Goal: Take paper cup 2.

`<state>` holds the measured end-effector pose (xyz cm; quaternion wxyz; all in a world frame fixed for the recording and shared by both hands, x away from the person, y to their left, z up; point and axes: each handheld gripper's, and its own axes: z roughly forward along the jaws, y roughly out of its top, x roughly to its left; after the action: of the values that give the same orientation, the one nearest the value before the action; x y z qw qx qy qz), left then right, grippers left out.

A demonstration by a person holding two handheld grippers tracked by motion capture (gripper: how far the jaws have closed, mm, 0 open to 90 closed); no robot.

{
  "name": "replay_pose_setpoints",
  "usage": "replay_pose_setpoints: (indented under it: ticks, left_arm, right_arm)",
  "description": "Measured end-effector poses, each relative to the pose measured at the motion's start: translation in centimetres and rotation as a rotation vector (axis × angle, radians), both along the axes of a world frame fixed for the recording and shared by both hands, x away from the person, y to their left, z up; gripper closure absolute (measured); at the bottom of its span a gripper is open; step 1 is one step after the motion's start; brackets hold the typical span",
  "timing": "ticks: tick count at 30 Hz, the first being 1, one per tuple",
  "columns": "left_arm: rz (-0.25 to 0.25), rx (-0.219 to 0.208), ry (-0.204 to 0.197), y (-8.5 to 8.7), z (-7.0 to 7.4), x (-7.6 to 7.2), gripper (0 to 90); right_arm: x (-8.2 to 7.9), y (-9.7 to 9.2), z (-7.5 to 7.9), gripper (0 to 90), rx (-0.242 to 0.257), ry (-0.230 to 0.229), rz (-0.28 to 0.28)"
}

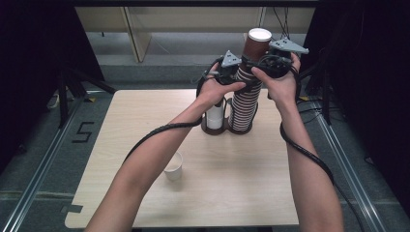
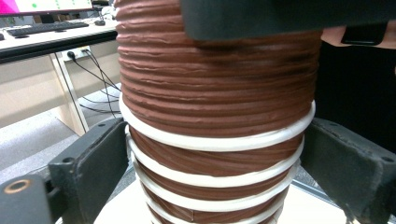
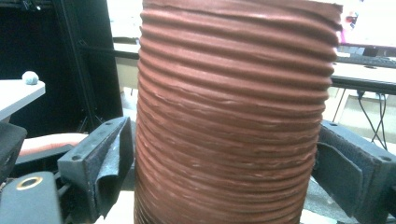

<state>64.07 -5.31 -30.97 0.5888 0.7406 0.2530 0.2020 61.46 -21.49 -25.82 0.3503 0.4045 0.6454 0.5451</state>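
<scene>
Brown ribbed paper cups, nested in a tall stack [image 1: 245, 94], stand in the right ring of a dark 2-ring holder [image 1: 218, 129] at the far middle of my wooden table [image 1: 145, 145]. Each cup below shows a white rolled rim, and the top cup [image 1: 256, 46] rises well clear of the rest, its white rim open to the ceiling.

My left gripper [image 2: 215, 154] straddles the stack just under that top cup, 1 black pad on each side at the highest white rims; the pads sit against the cups, so I judge it grips the stack to steady it. My right gripper [image 3: 224, 154] straddles the ribbed wall of the top cup from the opposite side, pads at or just touching the wall; I cannot tell whether they press.

I judge the step in hand is pulling 1 cup off the stack. The next move calls for a firm but gentle squeeze with the right, then a straight lift while the left holds the rest down.

Outward, a short white cup [image 1: 215, 116] sits in the left ring, and another small white cup [image 1: 174, 167] stands alone nearer me.
</scene>
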Motion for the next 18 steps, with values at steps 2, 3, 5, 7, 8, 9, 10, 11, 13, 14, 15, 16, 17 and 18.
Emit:
replay_pose_setpoints:
  ticks: [2, 3, 5, 7, 8, 9, 10, 11, 13, 14, 15, 16, 17, 18]
  left_arm:
    - [0.001, 0.000, 0.000, 0.00, 0.00, 0.01, 7.5]
    - [0.001, 0.001, 0.000, -0.02, 0.01, 0.01, 7.4]
    - [0.001, 0.000, 0.000, -0.03, 0.01, 0.03, 7.4]
    - [0.001, 0.000, -0.001, -0.04, 0.01, 0.03, 7.4]
    - [0.001, 0.000, -0.001, -0.04, 0.00, 0.03, 7.4]
    - [0.001, 0.000, -0.001, -0.04, 0.00, 0.04, 7.4]
    - [0.001, 0.000, -0.001, -0.04, 0.00, 0.04, 7.4]
    - [0.001, 0.000, -0.001, -0.05, 0.01, 0.05, 7.4]
    - [0.000, 0.000, -0.001, -0.07, 0.01, 0.07, 7.4]
    - [-0.001, 0.000, -0.001, -0.07, 0.01, 0.08, 7.3]
    - [-0.001, 0.001, -0.001, -0.08, 0.02, 0.09, 7.3]
    - [-0.001, 0.001, -0.001, -0.09, 0.02, 0.09, 7.3]
    - [-0.001, 0.002, -0.002, -0.09, 0.02, 0.10, 7.3]
    - [-0.001, 0.001, -0.002, -0.09, 0.01, 0.11, 7.3]
  right_arm:
    - [0.05, 0.07, -0.05, 11.1, 0.001, 0.002, -0.001]
    - [0.07, 0.09, -0.04, 11.2, 0.001, 0.003, -0.001]
    - [0.12, 0.11, -0.02, 11.9, 0.006, -0.002, -0.008]
    - [0.18, 0.13, 0.00, 12.6, 0.010, -0.004, -0.008]
    - [0.19, 0.15, 0.00, 13.0, 0.012, -0.005, -0.012]
    - [0.26, 0.12, -0.02, 13.1, 0.006, -0.008, -0.013]
    - [0.28, 0.12, -0.03, 13.3, 0.011, -0.001, -0.009]
    - [0.39, 0.07, -0.05, 13.3, 0.008, -0.008, -0.006]
    - [0.39, 0.10, -0.04, 13.9, 0.010, -0.009, -0.007]
    - [0.38, 0.12, -0.06, 14.2, 0.012, -0.014, -0.008]
    - [0.29, 0.17, -0.07, 14.4, 0.020, -0.009, -0.012]
    - [0.38, 0.10, -0.10, 14.7, 0.013, -0.019, -0.009]
    - [0.37, 0.07, -0.10, 14.9, 0.015, -0.023, -0.007]
    - [0.34, 0.07, -0.11, 15.0, 0.017, -0.019, -0.007]
